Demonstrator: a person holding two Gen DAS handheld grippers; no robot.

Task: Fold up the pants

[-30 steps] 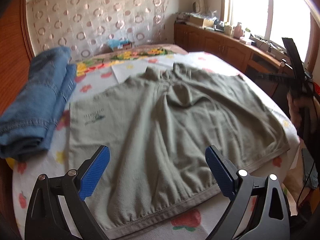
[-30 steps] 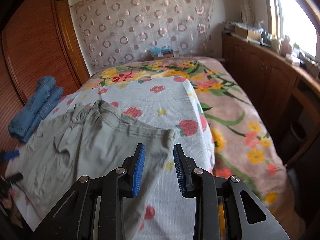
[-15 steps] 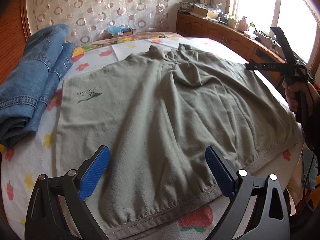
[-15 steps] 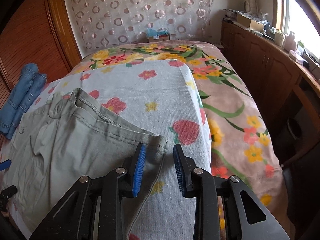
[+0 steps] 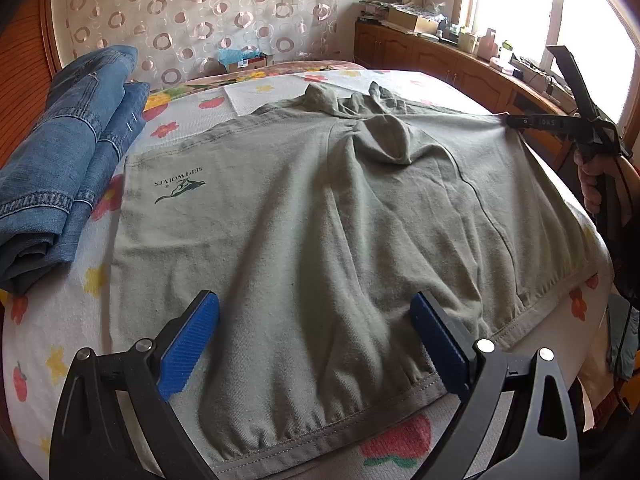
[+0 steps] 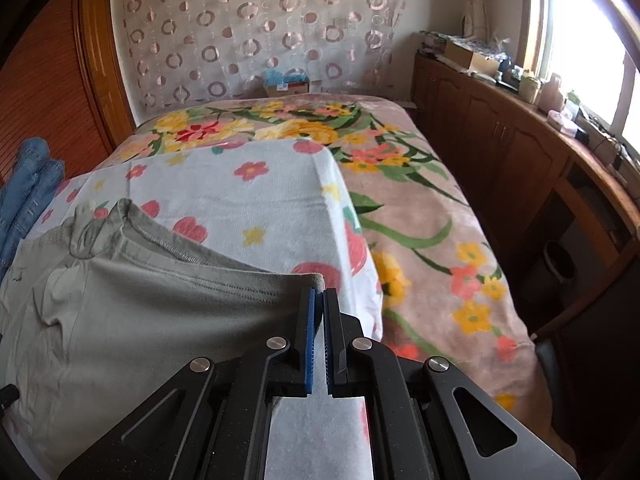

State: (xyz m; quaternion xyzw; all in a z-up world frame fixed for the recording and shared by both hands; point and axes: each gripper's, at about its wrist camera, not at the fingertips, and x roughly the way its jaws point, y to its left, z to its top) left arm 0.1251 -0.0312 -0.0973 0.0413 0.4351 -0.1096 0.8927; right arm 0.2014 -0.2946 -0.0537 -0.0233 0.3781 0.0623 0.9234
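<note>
Grey-green pants (image 5: 320, 220) lie spread flat on a white towel with a flower print on the bed. My left gripper (image 5: 316, 332) hovers open over their near hem, blue pads wide apart, nothing between them. My right gripper (image 6: 319, 300) is shut on a corner of the pants (image 6: 160, 304), with the cloth pinched between its blue pads and lifted a little. In the left wrist view the right gripper (image 5: 505, 119) is at the far right, holding that corner, with a hand (image 5: 592, 184) on its handle.
Folded blue jeans (image 5: 60, 168) lie on the left of the bed. The flowered towel (image 6: 256, 200) covers a pink floral blanket (image 6: 420, 220). Wooden cabinets (image 6: 500, 152) with clutter run along the right under a window. A wooden wardrobe (image 6: 48, 92) stands left.
My right gripper closed on the corner of the pants and raised it slightly. The left gripper stayed open over the hem, with the pants drawn flatter.
</note>
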